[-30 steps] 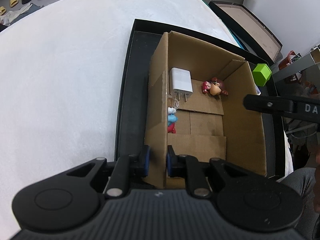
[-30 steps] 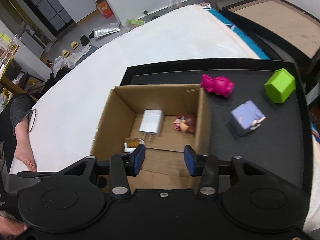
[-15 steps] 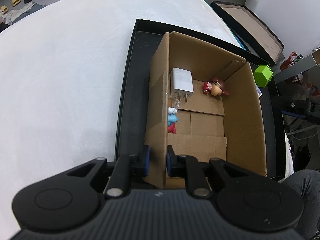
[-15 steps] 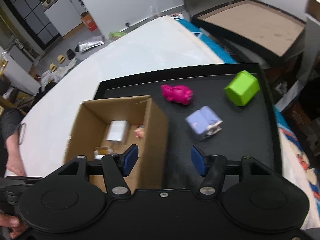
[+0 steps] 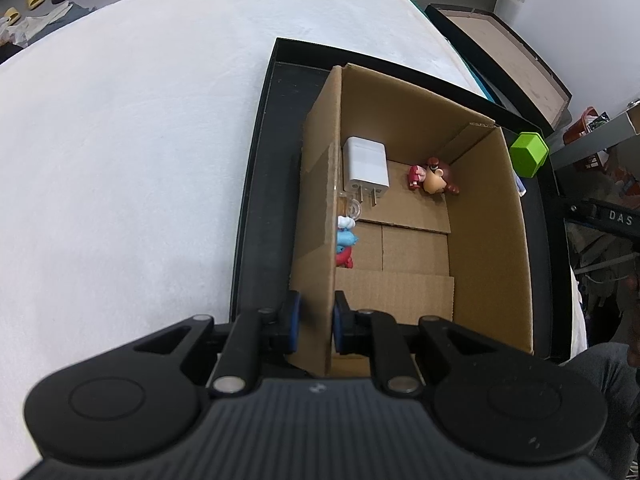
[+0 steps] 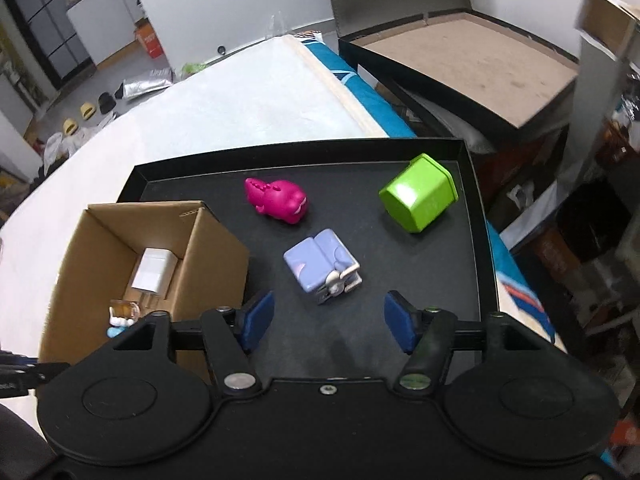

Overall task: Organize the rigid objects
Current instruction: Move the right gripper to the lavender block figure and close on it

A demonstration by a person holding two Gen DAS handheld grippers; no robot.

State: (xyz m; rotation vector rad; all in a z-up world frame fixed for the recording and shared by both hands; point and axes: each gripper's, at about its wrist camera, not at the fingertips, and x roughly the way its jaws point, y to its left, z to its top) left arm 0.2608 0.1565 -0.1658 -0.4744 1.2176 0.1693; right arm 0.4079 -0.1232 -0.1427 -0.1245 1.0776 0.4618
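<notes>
Setting: white padded surface [image 5: 132,152] carrying a black tray [image 6: 472,240], with a cluttered room floor and shelving behind
Box: cardboard box [image 5: 488,240] stands open at the left end of the tray; a white charger [image 5: 366,166], a brown-haired figurine [image 5: 434,176] and a small blue and red figure [image 5: 344,242] lie inside
Loose items: lilac block toy [image 6: 320,264] mid-tray, magenta dinosaur [image 6: 278,200] beyond it, green cube [image 6: 418,198] towards the far right corner, all well apart
Left gripper [image 5: 314,322]: clamped nearly shut on the box's near-left wall, steadying it
Right gripper [image 6: 328,322]: about half open and empty, jaws having just been opening, poised just short of the lilac block toy
Handling guess: lilac block toy looks like light, hard, smooth plastic; its knobbly near end could snag or slip
Where to grip: likely across its two flat side faces, at mid-body
Risk: box wall is thin card, so it may flex
</notes>
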